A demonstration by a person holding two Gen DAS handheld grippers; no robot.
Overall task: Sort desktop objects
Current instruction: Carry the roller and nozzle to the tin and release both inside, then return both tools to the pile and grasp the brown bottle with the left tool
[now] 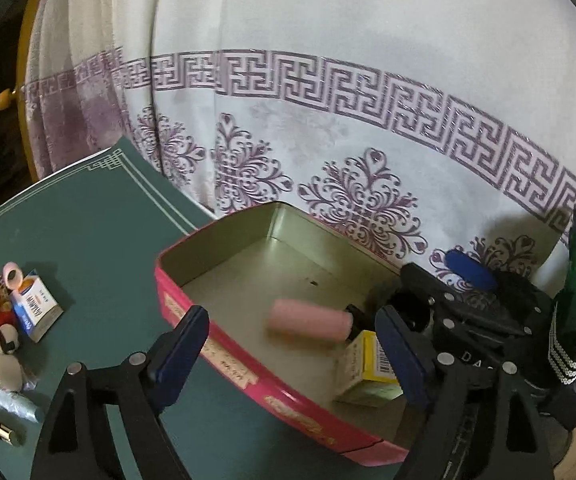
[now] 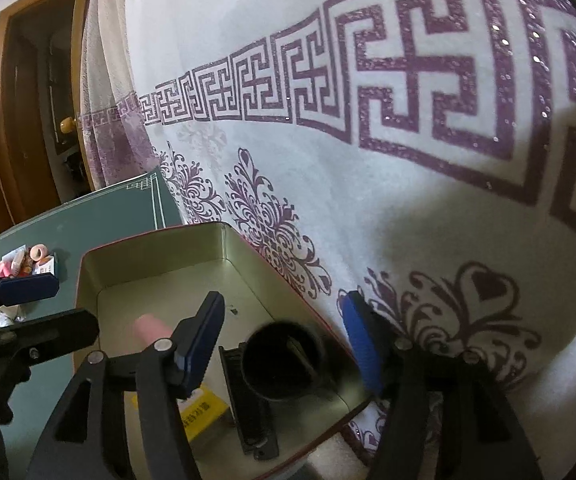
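Grippers both gape empty: left gripper [image 1: 288, 344], right gripper [image 2: 288, 344] over tin [image 1: 192, 308]; fetch from pile [image 1: 4, 312] (gently).

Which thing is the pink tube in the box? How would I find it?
Look at the pink-sided tin on the green mat. Lying on its bare floor is the pink tube. The yellow box beside it is square-edged; the tube is round.

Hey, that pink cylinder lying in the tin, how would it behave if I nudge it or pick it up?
The pink cylinder lies on its side on the tin's smooth metal floor, so a nudge would probably roll it. Its round body may slip between flat pads unless gripped across the middle. It looks small and likely light, though its material isn't clear.
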